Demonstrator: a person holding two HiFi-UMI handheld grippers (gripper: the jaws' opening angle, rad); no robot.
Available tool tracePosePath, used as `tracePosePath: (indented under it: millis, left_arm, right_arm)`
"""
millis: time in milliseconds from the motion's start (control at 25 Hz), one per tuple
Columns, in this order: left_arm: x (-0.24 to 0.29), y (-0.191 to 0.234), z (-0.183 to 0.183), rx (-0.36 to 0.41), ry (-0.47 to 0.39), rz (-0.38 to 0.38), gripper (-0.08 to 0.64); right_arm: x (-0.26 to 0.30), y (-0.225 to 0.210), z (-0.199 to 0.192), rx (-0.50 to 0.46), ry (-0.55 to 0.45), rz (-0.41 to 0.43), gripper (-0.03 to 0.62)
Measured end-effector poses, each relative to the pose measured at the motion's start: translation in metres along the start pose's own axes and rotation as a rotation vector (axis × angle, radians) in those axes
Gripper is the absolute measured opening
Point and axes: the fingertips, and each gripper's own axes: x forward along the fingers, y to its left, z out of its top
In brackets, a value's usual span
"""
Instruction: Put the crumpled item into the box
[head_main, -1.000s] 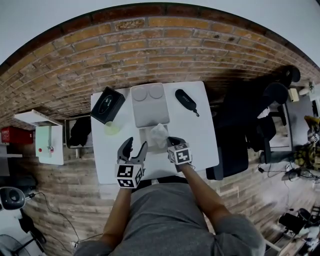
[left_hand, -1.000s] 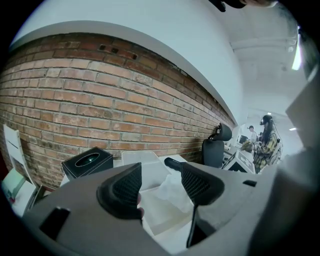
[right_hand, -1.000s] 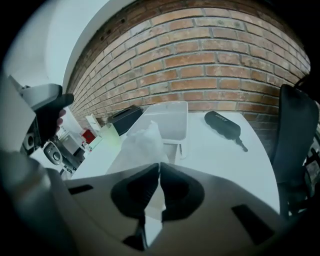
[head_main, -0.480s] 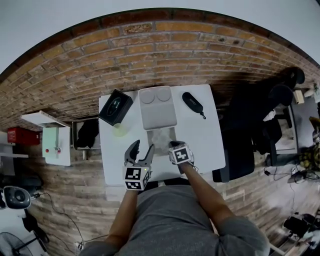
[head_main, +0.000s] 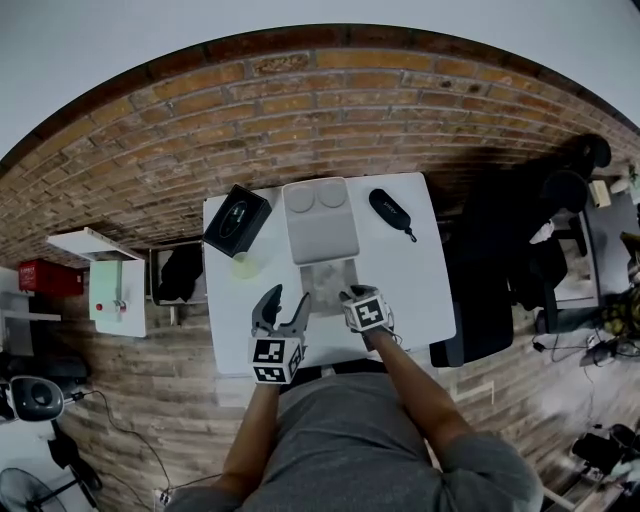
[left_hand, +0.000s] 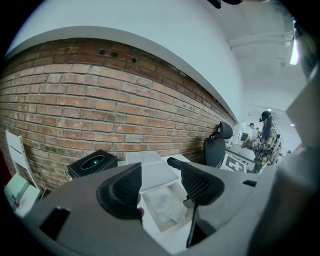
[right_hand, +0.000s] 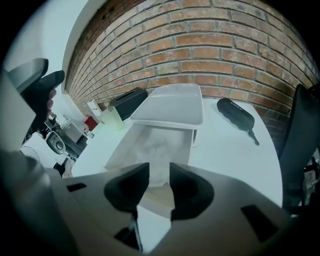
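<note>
Crumpled paper (head_main: 328, 281) lies inside the open box (head_main: 309, 292) on the white table (head_main: 420, 290) in the head view. The lid (head_main: 320, 222) is flipped back behind it, so the drop looks done. In the left gripper view, the left gripper (left_hand: 160, 182) waits beside the box with its fingers apart and empty, probably on standby. In the right gripper view, the right gripper (right_hand: 159, 180) hangs over the box's near edge. Its jaws have just been opening, and the pads are clear of the paper below, apparently to let it go.

Looking down on a white tabletop (head_main: 415, 285) standing against a red brick wall (head_main: 300, 100), wood-plank floor (head_main: 140, 400) spreading around, black office chair (head_main: 490, 260) sitting right.
</note>
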Motion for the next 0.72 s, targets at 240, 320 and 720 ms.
tracePosePath:
  millis: [240, 320, 720]
  left_arm:
    - [0.003, -0.004, -0.005, -0.004, 0.013, -0.023, 0.233]
    - [0.004, -0.004, -0.009, 0.004, 0.022, -0.028, 0.233]
    - [0.010, -0.007, -0.031, 0.025, 0.069, -0.051, 0.233]
  right_arm:
    - [-0.016, -0.006, 0.008, 0.037, -0.100, 0.004, 0.141]
    - [-0.023, -0.006, 0.013, 0.038, -0.139, 0.011, 0.147]
    - [-0.062, -0.002, 0.029, -0.076, -0.259, -0.023, 0.166]
